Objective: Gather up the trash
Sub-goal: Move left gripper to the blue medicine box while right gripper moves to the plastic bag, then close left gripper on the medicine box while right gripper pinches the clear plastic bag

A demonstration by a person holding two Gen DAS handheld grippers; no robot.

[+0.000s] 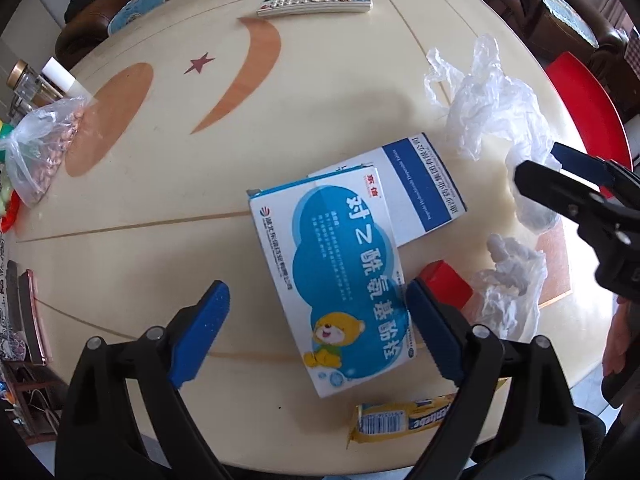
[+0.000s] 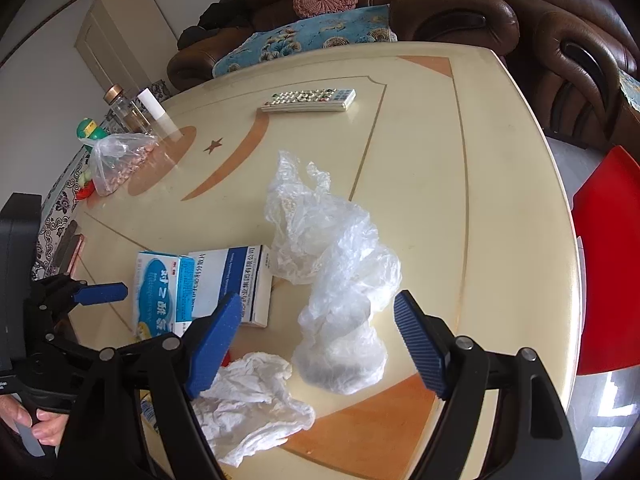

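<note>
A blue-and-white medicine box with a bear (image 1: 336, 284) lies on the cream table (image 1: 160, 184), overlapping a second white-and-blue box (image 1: 420, 188). My left gripper (image 1: 316, 332) is open, its fingers on either side of the bear box's near end. A large crumpled clear plastic bag (image 2: 336, 280) and a smaller crumpled white wrapper (image 2: 248, 400) lie on the table. My right gripper (image 2: 316, 344) is open just above the big bag's near end. A yellow wrapper (image 1: 400, 420) and a small red box (image 1: 444, 284) lie near the front edge.
A remote control (image 2: 308, 100) lies far back. A bag of peanuts (image 2: 116, 160), a glass jar (image 2: 124, 112) and a white tube (image 2: 156, 114) stand at the left edge. A phone (image 1: 34, 316) lies at left. A red stool (image 2: 612, 260) and brown sofa (image 2: 520, 12) surround the table.
</note>
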